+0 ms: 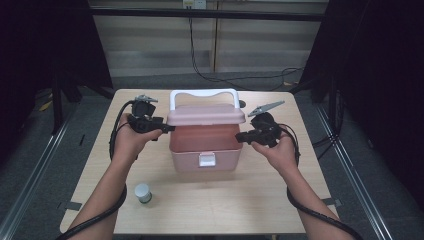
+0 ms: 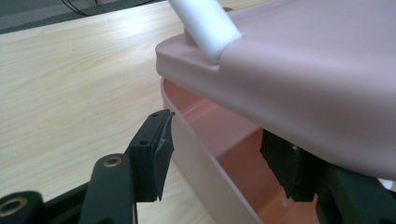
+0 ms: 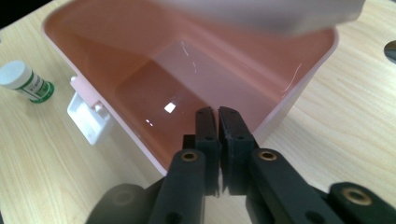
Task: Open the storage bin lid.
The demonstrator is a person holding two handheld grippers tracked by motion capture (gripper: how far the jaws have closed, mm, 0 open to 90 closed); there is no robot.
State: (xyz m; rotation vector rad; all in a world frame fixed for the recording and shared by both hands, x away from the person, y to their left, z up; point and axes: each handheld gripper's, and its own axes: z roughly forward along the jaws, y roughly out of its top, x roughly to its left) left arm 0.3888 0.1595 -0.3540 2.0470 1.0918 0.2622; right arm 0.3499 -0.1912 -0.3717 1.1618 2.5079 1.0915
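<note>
Pink box (image 1: pixel 205 150) sitting mid-table in the high view, long axis running from 9 to 3 o'clock, white latch (image 1: pixel 207 159) hanging at its 6 o'clock face. Lid (image 1: pixel 206 115) raised off the rim and tilted up over the 12 o'clock side, white handle (image 1: pixel 204 98) arching above it. Left gripper (image 1: pixel 167 128) at the box's 9 o'clock end, spread wide in the left gripper view (image 2: pixel 219 158), one jaw outside the left wall, the other inside under the lid's edge; whether either jaw touches wall or lid, impossible to say. Right gripper (image 1: pixel 240 136) at the 3 o'clock end, jaws pressed almost together in the right gripper view (image 3: pixel 218 135), tips over the near rim, with a sliver of wall possibly caught between them but not clear enough to call a pinch. Both hands about equally near, one per short end, so any lift or further opening likely hinges on the lid lying just above the left jaws. Small white-capped bottle (image 1: pixel 143 193) with a green label standing near the 7 o'clock corner of the table, well apart from the box, nearer the left arm. Box interior empty as far as visible; hinge line hidden behind the lid; lid blurred at the top of the right gripper view.
</note>
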